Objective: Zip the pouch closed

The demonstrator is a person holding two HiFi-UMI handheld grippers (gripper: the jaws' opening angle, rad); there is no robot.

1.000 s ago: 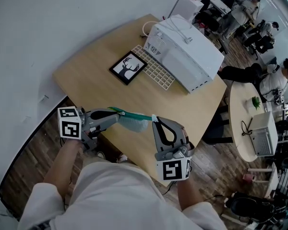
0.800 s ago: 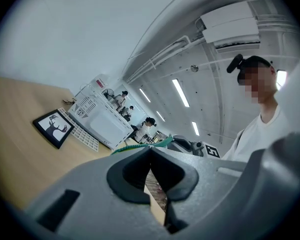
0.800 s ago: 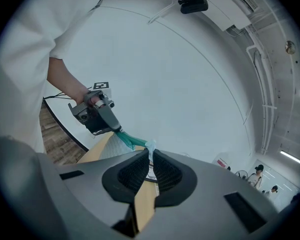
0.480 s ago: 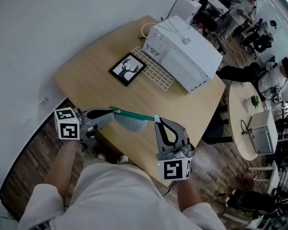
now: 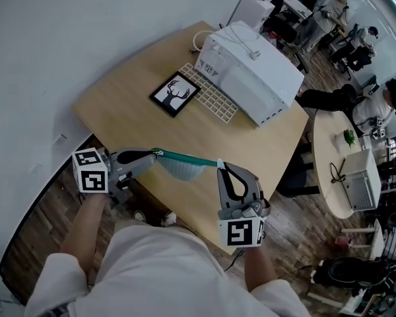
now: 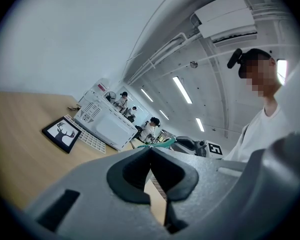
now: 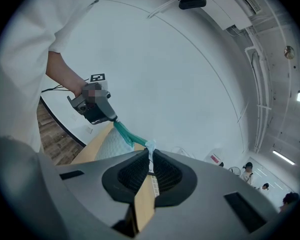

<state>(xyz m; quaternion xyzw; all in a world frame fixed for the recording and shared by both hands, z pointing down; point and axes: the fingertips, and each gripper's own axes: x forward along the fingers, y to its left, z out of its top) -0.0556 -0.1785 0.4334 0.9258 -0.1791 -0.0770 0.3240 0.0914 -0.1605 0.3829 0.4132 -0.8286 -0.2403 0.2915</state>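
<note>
A pale mesh pouch (image 5: pixel 181 169) with a green zipper band (image 5: pixel 187 158) hangs stretched between my two grippers, above the near edge of the wooden table (image 5: pixel 132 104). My left gripper (image 5: pixel 157 154) is shut on the pouch's left end; in the left gripper view its jaws (image 6: pixel 151 149) meet, with the green band (image 6: pixel 162 142) just beyond them. My right gripper (image 5: pixel 219 165) is shut on the pale zipper pull at the band's right end. In the right gripper view, the pull (image 7: pixel 150 147) sits between the pads, the band (image 7: pixel 126 132) runs back to the left gripper (image 7: pixel 97 109), and the pouch (image 7: pixel 109 145) sags below.
On the table lie a framed deer picture (image 5: pixel 176 92), a white keyboard (image 5: pixel 214 96) and a white box-shaped appliance (image 5: pixel 251 72). People sit at the back right near a round table (image 5: pixel 336 170). Wooden floor (image 5: pixel 46 210) shows below the table's left edge.
The two grippers have drawn slightly apart: the right one shifted a little to the right, the left one a little to the left. The green band now spans a longer stretch.
</note>
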